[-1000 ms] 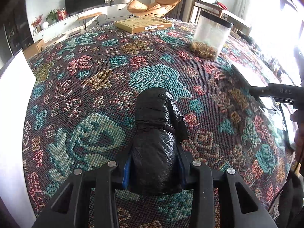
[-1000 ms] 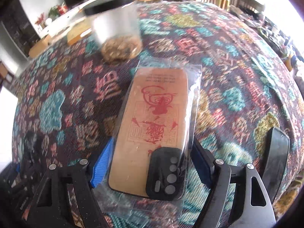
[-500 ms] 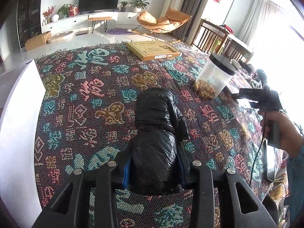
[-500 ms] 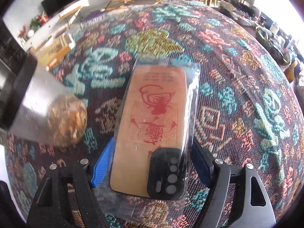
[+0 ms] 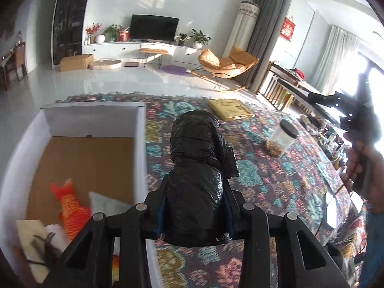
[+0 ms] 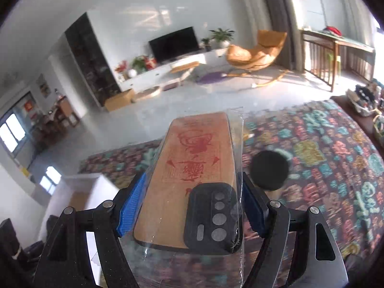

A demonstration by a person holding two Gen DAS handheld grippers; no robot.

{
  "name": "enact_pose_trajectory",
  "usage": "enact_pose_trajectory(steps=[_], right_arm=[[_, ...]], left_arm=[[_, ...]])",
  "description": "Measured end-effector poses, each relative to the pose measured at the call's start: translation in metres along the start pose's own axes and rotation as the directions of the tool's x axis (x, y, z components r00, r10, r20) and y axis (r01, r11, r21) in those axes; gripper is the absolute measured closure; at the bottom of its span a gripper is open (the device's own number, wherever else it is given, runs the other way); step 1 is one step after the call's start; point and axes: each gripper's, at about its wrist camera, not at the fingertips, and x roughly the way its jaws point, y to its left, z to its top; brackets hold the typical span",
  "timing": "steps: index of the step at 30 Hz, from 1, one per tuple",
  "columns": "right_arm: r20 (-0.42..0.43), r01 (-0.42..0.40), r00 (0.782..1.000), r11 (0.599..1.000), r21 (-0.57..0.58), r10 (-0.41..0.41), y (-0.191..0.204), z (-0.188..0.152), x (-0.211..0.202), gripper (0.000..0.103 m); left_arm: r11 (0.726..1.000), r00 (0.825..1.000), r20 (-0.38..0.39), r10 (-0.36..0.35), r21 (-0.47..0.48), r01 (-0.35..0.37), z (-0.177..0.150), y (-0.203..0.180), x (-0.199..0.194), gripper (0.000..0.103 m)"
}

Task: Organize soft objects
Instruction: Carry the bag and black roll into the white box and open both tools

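Crinkled black bag roll (image 5: 196, 184) — glossy sleeved phone case (image 6: 192, 182).

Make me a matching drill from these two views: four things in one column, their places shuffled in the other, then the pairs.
1. black bag roll
2. phone case
3. orange plush toy
4. black-lidded jar

A. standing on the patterned cloth
B. held in the right tool
C. lying in the white box
D. held in the left tool

Pairs: 1-D, 2-B, 3-C, 4-A
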Motion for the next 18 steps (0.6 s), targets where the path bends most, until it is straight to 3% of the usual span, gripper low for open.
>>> enact_pose_trajectory(steps=[2, 6, 9, 13, 15, 17, 18], right_arm=[[-0.038, -0.117, 0.993, 0.993, -0.027, 0.115, 0.058, -0.031, 0.003, 0.026], [-0.140, -0.306, 0.945, 0.950, -0.057, 0.296, 0.160, -0.085, 0.013, 0.026], [-0.193, -0.373, 0.916, 0.923, -0.093, 0.351, 0.215, -0.111, 0.019, 0.026], [-0.246, -0.405, 0.897, 0.905, -0.132, 0.366, 0.261, -0.143, 0.035, 0.023], [-0.288, -0.433, 0.876, 0.894, -0.111, 0.388, 0.274, -0.159, 0.052, 0.019], [-0.375, -0.481, 0.822, 0.875, -0.054, 0.429, 0.281, -0.177, 0.074, 0.017], [-0.412, -0.487, 0.800, 0.873, -0.021, 0.437, 0.282, -0.186, 0.082, 0.017]], left_arm=[[0.998, 0.998, -0.002, 0.067, -0.013, -0.067, -0.011, 0.032, -0.019, 0.066], [0.981, 0.984, -0.012, 0.176, -0.077, -0.176, -0.034, 0.092, -0.049, 0.066], [0.962, 0.969, -0.018, 0.245, -0.119, -0.246, -0.050, 0.125, -0.064, 0.065], [0.938, 0.949, -0.051, 0.312, -0.139, -0.317, -0.068, 0.149, -0.065, 0.060], [0.928, 0.938, -0.058, 0.341, -0.142, -0.345, -0.078, 0.155, -0.064, 0.046], [0.915, 0.930, -0.044, 0.366, -0.164, -0.368, -0.087, 0.159, -0.068, 0.017], [0.907, 0.923, -0.027, 0.384, -0.175, -0.383, -0.091, 0.160, -0.073, 0.013]])
